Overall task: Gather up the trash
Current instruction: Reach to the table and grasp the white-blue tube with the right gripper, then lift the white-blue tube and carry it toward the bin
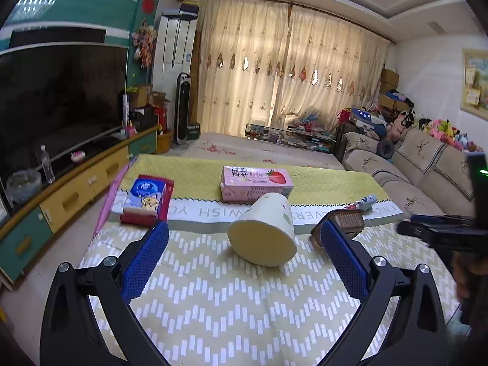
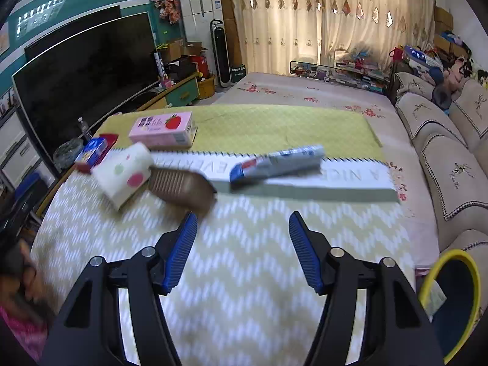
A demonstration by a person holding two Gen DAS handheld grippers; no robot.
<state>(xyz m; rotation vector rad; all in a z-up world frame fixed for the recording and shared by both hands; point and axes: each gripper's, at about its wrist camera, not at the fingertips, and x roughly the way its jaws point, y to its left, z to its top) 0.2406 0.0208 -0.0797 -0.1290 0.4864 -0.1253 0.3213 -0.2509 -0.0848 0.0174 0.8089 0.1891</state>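
Note:
A cream paper cup (image 1: 263,231) lies on its side on the yellow zigzag tablecloth (image 1: 231,311), just ahead of my open, empty left gripper (image 1: 244,238). Behind it lies a pink strawberry milk carton (image 1: 254,184); a red and blue biscuit packet (image 1: 148,198) sits to the left, a brown ribbed plastic tray (image 1: 347,221) to the right. In the right wrist view my right gripper (image 2: 242,228) is open and empty over the cloth, with the cup (image 2: 125,174), the brown tray (image 2: 183,189), a blue-white toothpaste tube (image 2: 274,161), the carton (image 2: 163,129) and the packet (image 2: 94,151) ahead.
A yellow-rimmed dark bin (image 2: 451,299) stands at the table's right edge. A beige sofa (image 2: 442,152) runs along the right, a TV (image 1: 58,100) and yellow cabinet (image 1: 79,186) along the left. The right gripper's body (image 1: 442,231) shows at the left wrist view's right edge.

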